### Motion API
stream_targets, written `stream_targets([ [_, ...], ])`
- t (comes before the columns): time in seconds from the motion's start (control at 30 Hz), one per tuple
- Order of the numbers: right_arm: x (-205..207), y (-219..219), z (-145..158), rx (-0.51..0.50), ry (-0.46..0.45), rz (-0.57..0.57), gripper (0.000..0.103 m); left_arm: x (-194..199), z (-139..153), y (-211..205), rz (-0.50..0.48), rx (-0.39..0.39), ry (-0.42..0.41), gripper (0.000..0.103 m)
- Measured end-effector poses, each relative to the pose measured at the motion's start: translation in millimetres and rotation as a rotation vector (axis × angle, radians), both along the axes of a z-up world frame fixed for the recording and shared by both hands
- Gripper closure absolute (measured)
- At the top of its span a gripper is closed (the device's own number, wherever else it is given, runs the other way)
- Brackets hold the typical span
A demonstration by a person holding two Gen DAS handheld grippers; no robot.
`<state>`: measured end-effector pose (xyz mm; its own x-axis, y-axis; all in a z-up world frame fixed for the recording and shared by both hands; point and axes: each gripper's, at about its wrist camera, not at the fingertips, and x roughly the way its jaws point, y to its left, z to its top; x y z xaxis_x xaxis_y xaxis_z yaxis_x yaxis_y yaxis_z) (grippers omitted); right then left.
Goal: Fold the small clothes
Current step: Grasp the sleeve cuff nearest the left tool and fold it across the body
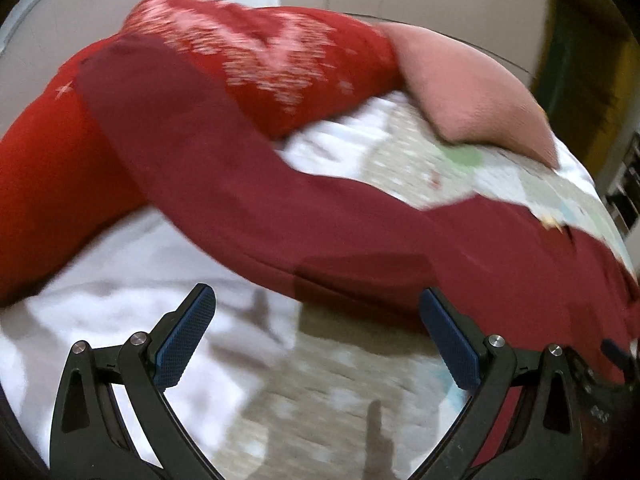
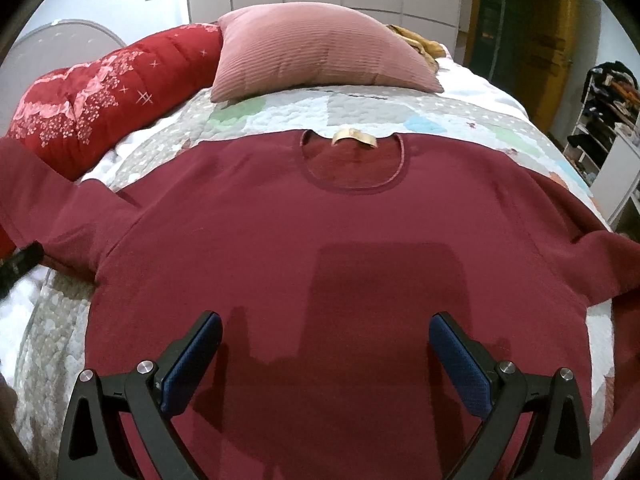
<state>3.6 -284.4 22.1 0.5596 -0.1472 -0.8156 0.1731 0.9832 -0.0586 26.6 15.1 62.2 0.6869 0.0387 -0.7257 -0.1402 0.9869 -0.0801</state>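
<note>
Maroon top point(image 2: 320, 248) lying flat, front up, on quilt point(image 2: 280, 116), neckline at 12 o'clock. Both sleeves spreading outward, unfolded. Left gripper point(image 1: 318, 340) hovering wide open beside left sleeve point(image 1: 248, 200); right gripper point(image 2: 326, 364) gaping empty over hem. Probably next: pinching a sleeve, folding inward.

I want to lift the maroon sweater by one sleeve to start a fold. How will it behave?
Probably floppy: the sweater lies flat and follows the quilt. Lifted by the left sleeve, the body would likely sag and trail, not rise as a sheet. Its matte knit looks grippy, so it should not slip from the open left gripper.
</note>
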Motion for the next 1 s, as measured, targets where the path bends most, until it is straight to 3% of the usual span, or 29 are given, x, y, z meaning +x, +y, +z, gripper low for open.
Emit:
stream_targets([
  [0.2,4,6,0,-0.001,0.002,0.017,0.000,15,3,62,0.143,-0.062,-0.019,0.001],
  [0.33,6,8,-3,0.000,0.013,0.027,0.000,26,9,96,0.238,-0.105,-0.080,0.001],
  [0.47,6,8,-5,0.009,0.022,0.034,0.000,38,13,118,0.291,-0.136,-0.159,0.001],
  [0.63,5,10,-5,0.014,0.026,0.046,0.000,52,7,128,0.322,-0.219,-0.185,0.001],
  [0.73,4,12,-5,0.010,0.029,0.052,0.000,57,0,127,0.332,-0.227,-0.178,0.026],
  [0.8,3,12,-4,0.012,0.030,0.054,0.000,58,-3,125,0.322,-0.226,-0.158,0.064],
  [0.87,2,11,-4,0.016,0.030,0.054,0.000,59,-3,120,0.271,-0.241,-0.150,0.090],
  [1.0,-2,7,-2,0.022,0.024,0.045,0.000,48,15,86,0.178,-0.197,-0.194,0.093],
])
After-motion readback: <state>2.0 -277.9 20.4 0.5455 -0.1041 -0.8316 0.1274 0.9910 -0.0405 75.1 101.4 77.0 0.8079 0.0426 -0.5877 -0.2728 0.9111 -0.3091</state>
